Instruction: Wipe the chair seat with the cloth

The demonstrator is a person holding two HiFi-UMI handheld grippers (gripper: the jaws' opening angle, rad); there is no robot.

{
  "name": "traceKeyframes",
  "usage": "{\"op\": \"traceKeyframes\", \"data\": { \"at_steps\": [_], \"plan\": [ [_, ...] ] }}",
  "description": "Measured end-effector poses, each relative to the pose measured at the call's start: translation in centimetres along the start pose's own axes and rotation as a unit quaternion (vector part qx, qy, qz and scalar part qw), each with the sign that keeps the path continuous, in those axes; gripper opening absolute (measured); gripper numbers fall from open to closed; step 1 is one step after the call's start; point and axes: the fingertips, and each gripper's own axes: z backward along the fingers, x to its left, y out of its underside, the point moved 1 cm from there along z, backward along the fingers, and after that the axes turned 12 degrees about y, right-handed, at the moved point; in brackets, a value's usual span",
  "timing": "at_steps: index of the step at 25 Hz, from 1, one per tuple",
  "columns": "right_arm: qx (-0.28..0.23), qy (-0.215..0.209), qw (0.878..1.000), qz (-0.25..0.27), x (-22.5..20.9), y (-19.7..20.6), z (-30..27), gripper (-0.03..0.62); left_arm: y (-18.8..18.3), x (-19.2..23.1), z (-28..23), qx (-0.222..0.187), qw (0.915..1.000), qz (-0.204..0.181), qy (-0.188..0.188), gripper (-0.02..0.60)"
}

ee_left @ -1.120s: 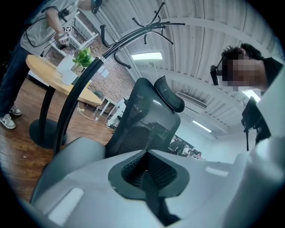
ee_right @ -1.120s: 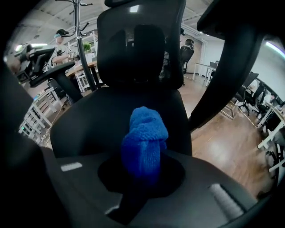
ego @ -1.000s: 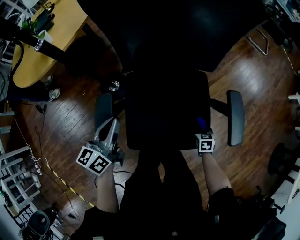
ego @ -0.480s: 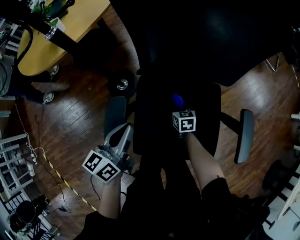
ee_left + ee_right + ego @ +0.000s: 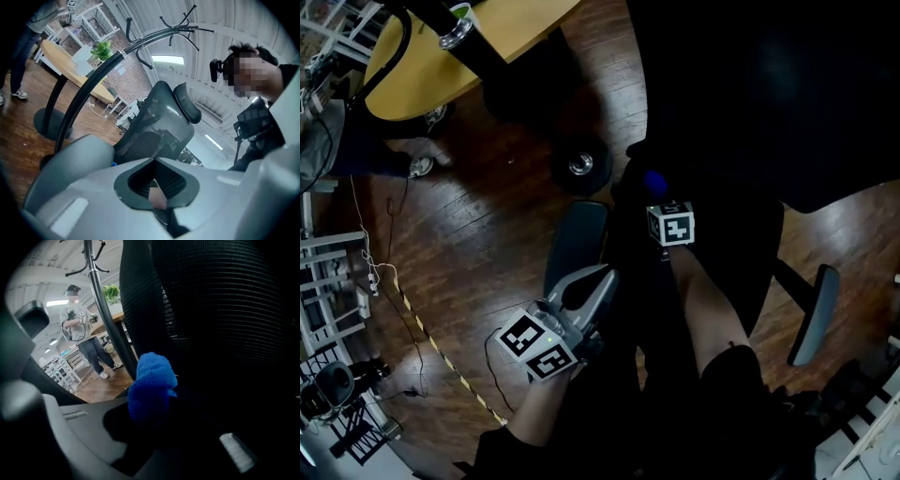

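Cloth (image 5: 150, 389): blue, bunched into a lump; at the rear left corner of the chair seat (image 5: 741, 253), close against the black mesh backrest (image 5: 211, 310). Whether it presses on the seat itself is lost in the dark.
Right gripper (image 5: 157, 420): jaws closed on the cloth, which bulges out past their tips; held over the left rear part of the seat, its marker cube facing up.
Left gripper (image 5: 605, 277): jaws closed together with nothing in them; off the seat's left edge, toward its front.
Left armrest (image 5: 577, 239): grey pad just left of the seat; the left gripper's tips lie just beside its near end.
Right armrest (image 5: 814, 314): grey pad off the seat's right edge, on a dark strut, well apart from both grippers.
Person's forearm (image 5: 703, 300): bare, stretched across the seat from its front edge to the right gripper.
Floor (image 5: 487, 244): dark wood boards all round the seat.
Table (image 5: 422, 70): round, yellow-topped; well beyond the seat's left rear.
Coat stand pole (image 5: 105, 315): black, rising behind the seat, left of the backrest.
Bystander (image 5: 82, 329): standing on the floor far behind the seat, near the table.
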Motion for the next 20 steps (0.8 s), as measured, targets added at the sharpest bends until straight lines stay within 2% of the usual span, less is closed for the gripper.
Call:
{"op": "traceKeyframes", "data": {
  "at_steps": [3,6,11,16,20],
  "plan": [
    [-0.009,0.003,1.000,0.015,-0.2,-0.1,0.1,0.038,-0.1,0.0,0.2,-0.001,1.0000,-0.001,-0.001,0.000],
    [0.008,0.040,0.999,0.014,-3.1,1.3,0.9,0.038,0.1,-0.2,0.3,0.000,1.0000,-0.001,-0.002,0.000],
    [0.018,0.115,0.993,-0.012,-12.8,5.2,4.8,0.038,0.3,-0.2,0.4,0.006,1.0000,0.001,-0.004,0.000],
    [0.038,0.190,0.980,-0.039,-22.5,9.0,10.8,0.038,0.4,0.0,0.6,0.009,0.9999,0.004,-0.008,0.000],
    [0.035,0.236,0.969,-0.059,-28.0,10.7,15.0,0.038,0.6,-0.1,0.5,0.013,0.9999,0.006,-0.008,0.000]
  ]
}}
